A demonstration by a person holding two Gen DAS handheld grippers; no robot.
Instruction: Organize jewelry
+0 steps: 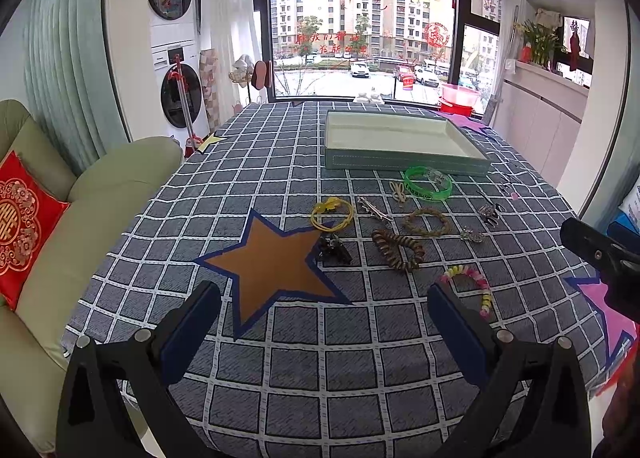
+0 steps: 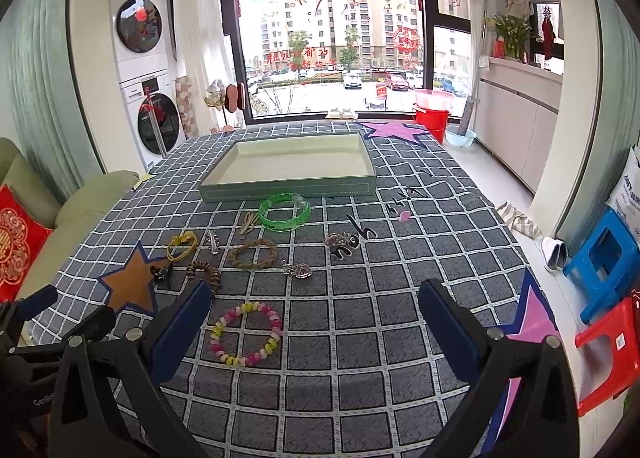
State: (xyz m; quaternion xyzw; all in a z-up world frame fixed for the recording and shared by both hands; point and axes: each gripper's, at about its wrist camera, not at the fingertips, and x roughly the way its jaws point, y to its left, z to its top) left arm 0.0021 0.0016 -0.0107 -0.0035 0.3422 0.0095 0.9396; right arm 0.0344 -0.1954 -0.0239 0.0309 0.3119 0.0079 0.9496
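Bare tabletop (image 2: 360,338) is seen ahead of the right tongs (image 2: 316,322). Toward the tray (image 2: 288,188), the way is crowded by the beaded bracelet (image 2: 246,334), braided ring (image 2: 253,253) and green bangle (image 2: 285,210).

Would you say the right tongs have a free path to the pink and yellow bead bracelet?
Probably yes: the right tongs are open, and the bead bracelet lies flat just ahead, apart from other pieces.
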